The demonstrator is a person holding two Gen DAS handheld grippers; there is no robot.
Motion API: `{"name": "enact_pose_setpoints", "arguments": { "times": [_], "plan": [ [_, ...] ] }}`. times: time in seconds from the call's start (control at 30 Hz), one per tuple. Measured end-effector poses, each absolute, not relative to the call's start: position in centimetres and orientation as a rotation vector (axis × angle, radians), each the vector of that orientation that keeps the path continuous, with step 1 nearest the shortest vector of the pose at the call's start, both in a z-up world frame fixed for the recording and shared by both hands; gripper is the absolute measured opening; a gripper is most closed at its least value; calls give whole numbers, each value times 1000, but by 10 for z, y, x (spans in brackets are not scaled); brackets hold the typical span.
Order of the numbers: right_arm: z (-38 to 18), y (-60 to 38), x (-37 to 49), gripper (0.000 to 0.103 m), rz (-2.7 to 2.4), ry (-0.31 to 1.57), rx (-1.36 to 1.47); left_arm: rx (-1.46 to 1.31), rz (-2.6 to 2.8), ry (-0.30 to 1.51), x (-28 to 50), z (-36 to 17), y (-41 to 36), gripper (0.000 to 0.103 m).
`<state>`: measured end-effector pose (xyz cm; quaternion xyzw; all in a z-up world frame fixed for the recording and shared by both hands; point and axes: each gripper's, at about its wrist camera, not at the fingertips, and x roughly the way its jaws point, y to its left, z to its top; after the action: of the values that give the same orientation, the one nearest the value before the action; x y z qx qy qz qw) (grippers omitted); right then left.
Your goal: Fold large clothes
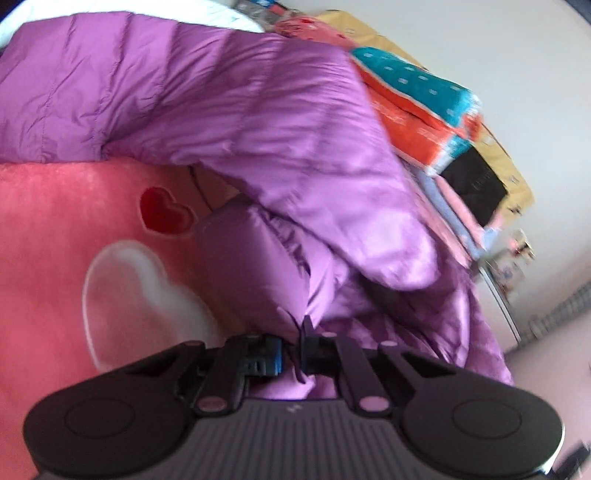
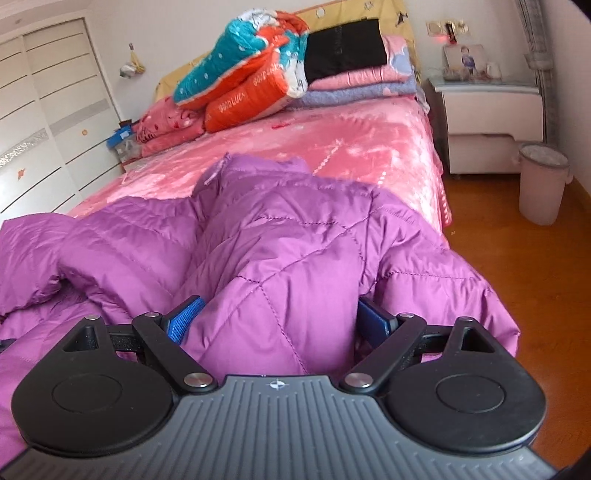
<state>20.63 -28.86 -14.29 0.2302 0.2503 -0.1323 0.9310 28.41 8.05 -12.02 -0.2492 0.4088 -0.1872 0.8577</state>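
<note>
Right wrist view: purple jacket (image 2: 280, 236) lay rumpled on the pink bed (image 2: 332, 147), barely folded. Right gripper (image 2: 279, 317) fingers wide around a bulge; left gripper (image 1: 295, 350) pinched its fabric.

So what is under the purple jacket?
The purple jacket lies on the pink bedspread, which shows beyond it; heart patterns appear in the left view. Anything directly beneath is covered.

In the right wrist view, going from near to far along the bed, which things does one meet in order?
right gripper → purple down jacket → pink bedspread → orange and teal quilt → yellow headboard
</note>
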Motion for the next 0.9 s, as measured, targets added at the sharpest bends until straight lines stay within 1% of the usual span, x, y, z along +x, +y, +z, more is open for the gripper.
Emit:
{"name": "enact_pose_setpoints", "arguments": {
  "times": [0.23,0.43,0.63,0.73,0.9],
  "plan": [
    [-146,-285,219,103,-263,543,455,-441,-450,884,224,-111,63,4],
    [-147,-290,220,103,-238,544,462,-364,-452,849,182,-109,49,4],
    [-147,-287,215,103,-193,545,445,-370,-463,826,121,-90,50,1],
    [-146,-283,211,103,-171,543,434,-395,-465,829,101,-78,57,0],
    [-142,-277,203,103,-143,542,439,-330,-455,827,76,-71,60,0]
  ]
}}
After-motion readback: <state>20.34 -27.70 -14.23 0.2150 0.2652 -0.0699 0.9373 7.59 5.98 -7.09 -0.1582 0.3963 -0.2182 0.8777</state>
